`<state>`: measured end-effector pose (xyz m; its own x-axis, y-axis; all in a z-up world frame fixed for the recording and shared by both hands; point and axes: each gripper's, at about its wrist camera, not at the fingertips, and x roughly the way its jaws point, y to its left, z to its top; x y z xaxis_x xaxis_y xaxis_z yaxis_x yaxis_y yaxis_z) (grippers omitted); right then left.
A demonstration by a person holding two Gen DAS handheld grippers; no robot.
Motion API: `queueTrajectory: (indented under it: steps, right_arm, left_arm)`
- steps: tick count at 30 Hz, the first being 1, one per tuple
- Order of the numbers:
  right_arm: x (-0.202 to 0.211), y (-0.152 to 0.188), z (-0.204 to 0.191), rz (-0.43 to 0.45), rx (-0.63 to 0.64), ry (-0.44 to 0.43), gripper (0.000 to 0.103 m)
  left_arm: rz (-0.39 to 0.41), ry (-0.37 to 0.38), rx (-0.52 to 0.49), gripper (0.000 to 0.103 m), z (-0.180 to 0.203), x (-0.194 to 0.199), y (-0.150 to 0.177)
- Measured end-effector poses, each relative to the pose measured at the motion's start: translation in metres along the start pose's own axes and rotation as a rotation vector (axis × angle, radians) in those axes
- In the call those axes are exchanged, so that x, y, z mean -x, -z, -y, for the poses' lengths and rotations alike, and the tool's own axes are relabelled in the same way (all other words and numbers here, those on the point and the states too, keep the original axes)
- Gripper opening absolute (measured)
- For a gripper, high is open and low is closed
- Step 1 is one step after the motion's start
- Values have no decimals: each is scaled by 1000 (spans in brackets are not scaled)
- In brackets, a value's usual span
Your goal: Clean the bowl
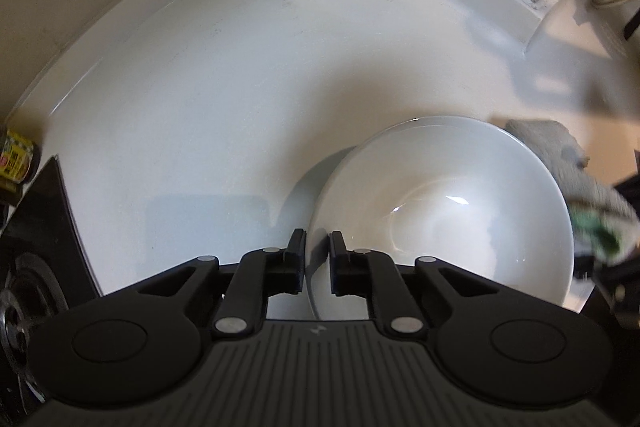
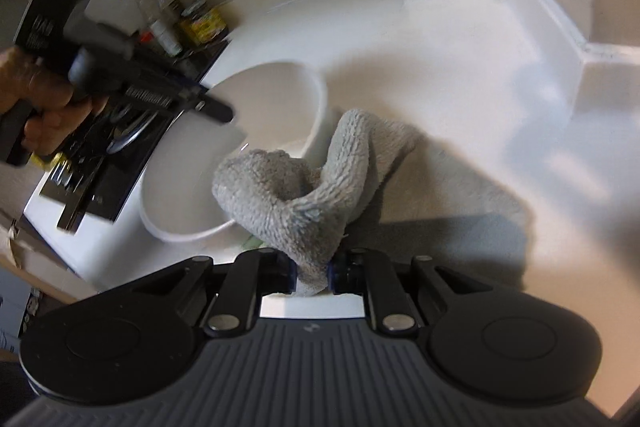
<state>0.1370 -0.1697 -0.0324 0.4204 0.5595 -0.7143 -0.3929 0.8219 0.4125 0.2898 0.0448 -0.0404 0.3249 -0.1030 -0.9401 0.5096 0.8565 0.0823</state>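
Risk of slip: white bowl [image 1: 440,211] on white countertop [image 1: 200,87], rim pinched by left gripper [image 1: 318,259], tilted; right gripper [image 2: 312,275] clamped on grey terry cloth [image 2: 296,195] draped over far rim; hard wiping could twist bowl free.

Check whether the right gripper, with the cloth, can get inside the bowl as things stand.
Probably yes. The left gripper pinches only the bowl rim, leaving its mouth open, and the cloth in the right gripper already hangs at that rim.
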Motion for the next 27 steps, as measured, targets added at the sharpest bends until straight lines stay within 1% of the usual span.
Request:
queueTrajectory:
  steps: [2, 5, 7, 10, 11, 13, 16, 18, 20, 22, 27]
  right_arm:
    - [0, 4, -13, -22, 26, -22, 12]
    - [1, 9, -31, -43, 60, -62, 12]
    - [1, 8, -35, -40, 69, -70, 12]
    - [0, 1, -26, -30, 47, -51, 11]
    - [-1, -2, -21, -25, 37, -41, 11]
    - [1, -7, -10, -9, 27, -2, 11]
    - [2, -15, 6, 13, 10, 28, 11]
    - [1, -20, 17, 17, -3, 32, 11]
    - [-1, -22, 17, 12, 13, 33, 11]
    - [-2, -20, 15, 10, 25, 28, 11]
    - [-4, -17, 15, 14, 32, 27, 11]
  left_arm:
    - [7, 2, 41, 10, -4, 2, 4]
    - [12, -9, 51, 10, -2, 2, 8]
    - [13, -20, 43, 9, 6, -2, 8]
    - [7, -27, 54, 11, 8, 1, 17]
    - [4, -15, 61, 11, 9, 4, 21]
    - [1, 0, 57, 19, 14, 8, 28]
    - [-6, 12, 16, 26, 20, 10, 32]
    - [-13, 24, 3, 26, 17, 10, 29]
    - [-12, 29, 2, 23, 10, 11, 24]
    - [-7, 25, -8, 18, 3, 11, 17]
    - [-10, 13, -43, 17, 0, 2, -3]
